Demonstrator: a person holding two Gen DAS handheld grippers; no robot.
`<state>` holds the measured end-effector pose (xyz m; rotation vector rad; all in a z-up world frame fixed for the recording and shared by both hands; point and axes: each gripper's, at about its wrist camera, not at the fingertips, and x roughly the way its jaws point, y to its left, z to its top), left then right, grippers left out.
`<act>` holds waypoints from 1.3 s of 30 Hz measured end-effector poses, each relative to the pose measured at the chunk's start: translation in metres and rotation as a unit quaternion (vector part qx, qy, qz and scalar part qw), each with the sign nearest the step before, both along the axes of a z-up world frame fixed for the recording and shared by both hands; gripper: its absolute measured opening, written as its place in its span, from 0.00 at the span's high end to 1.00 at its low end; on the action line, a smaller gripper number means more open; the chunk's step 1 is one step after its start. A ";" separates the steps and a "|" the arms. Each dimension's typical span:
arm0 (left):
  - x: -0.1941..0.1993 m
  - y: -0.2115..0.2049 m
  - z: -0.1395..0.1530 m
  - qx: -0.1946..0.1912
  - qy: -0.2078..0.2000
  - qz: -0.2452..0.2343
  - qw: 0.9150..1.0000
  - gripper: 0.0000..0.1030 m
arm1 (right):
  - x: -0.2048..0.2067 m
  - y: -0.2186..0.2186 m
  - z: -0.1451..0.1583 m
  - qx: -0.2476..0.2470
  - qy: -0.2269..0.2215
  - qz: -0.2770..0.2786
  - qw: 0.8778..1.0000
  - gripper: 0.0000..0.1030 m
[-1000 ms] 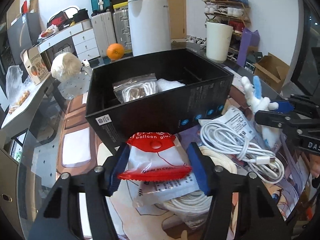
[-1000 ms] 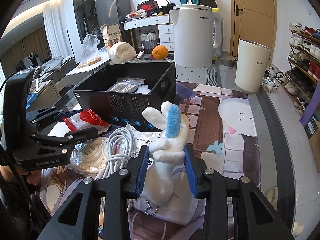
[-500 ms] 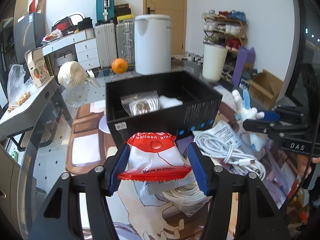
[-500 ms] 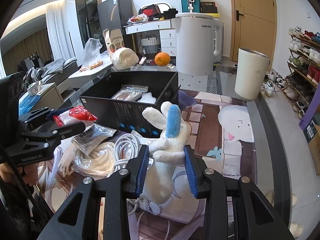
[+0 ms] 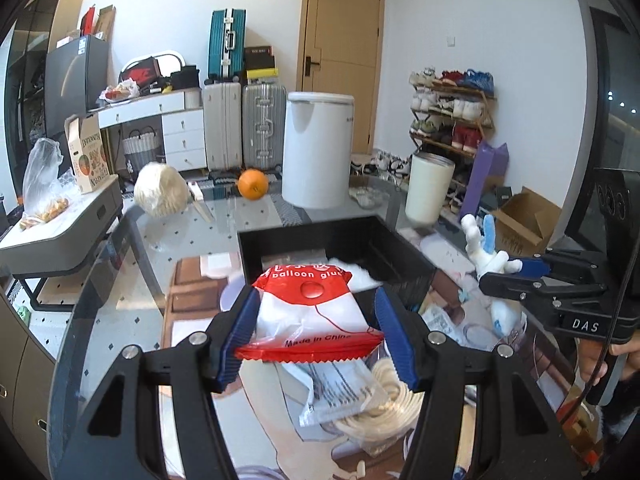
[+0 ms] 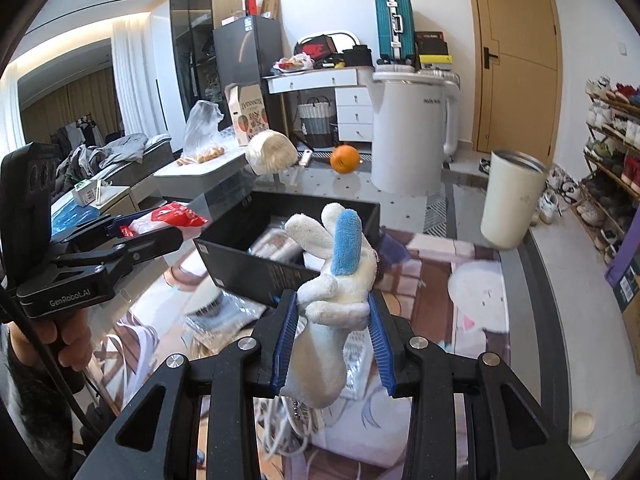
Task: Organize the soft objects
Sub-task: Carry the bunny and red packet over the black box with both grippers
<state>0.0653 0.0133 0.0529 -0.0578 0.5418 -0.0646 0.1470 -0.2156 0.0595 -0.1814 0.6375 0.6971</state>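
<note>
My left gripper (image 5: 316,340) is shut on a red and white balloon-glue packet (image 5: 310,316), held up in the air in front of the open black box (image 5: 412,264). My right gripper (image 6: 332,340) is shut on a white plush rabbit with a blue ear (image 6: 336,276), also lifted above the table, near the black box (image 6: 256,268). The box holds clear bags with white items. The rabbit (image 5: 486,252) and right gripper (image 5: 520,276) show at the right of the left wrist view. The packet (image 6: 176,216) and left gripper (image 6: 176,232) show at the left of the right wrist view.
Coiled white cables and plastic bags (image 5: 380,396) lie on the glass table below the grippers. An orange (image 5: 253,184), a cream yarn ball (image 5: 160,190), a white kettle (image 5: 318,152) and a white tumbler (image 6: 512,200) stand beyond the box.
Both grippers have risen well above the table with their loads. The box and cables now sit lower and farther off in both views.
</note>
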 end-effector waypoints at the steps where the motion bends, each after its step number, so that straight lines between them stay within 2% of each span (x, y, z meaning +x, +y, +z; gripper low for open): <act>1: 0.000 0.001 0.002 -0.001 -0.005 0.000 1.000 0.42 | 0.000 0.003 0.003 0.000 -0.004 0.003 1.000 0.66; 14: 0.019 0.010 0.016 -0.011 -0.030 0.009 0.999 0.42 | 0.020 0.032 0.019 0.006 -0.020 0.020 1.000 0.66; 26: 0.042 0.014 0.016 -0.009 -0.032 0.015 0.999 0.42 | 0.051 0.058 0.031 -0.001 -0.041 0.041 0.998 0.66; 32: 0.056 0.018 0.013 -0.007 -0.025 0.022 0.999 0.42 | 0.064 0.065 0.027 -0.002 -0.044 0.047 0.998 0.66; 39: 0.073 0.019 0.007 0.000 -0.018 0.024 1.000 0.42 | 0.079 0.080 0.013 -0.029 -0.043 0.051 0.997 0.66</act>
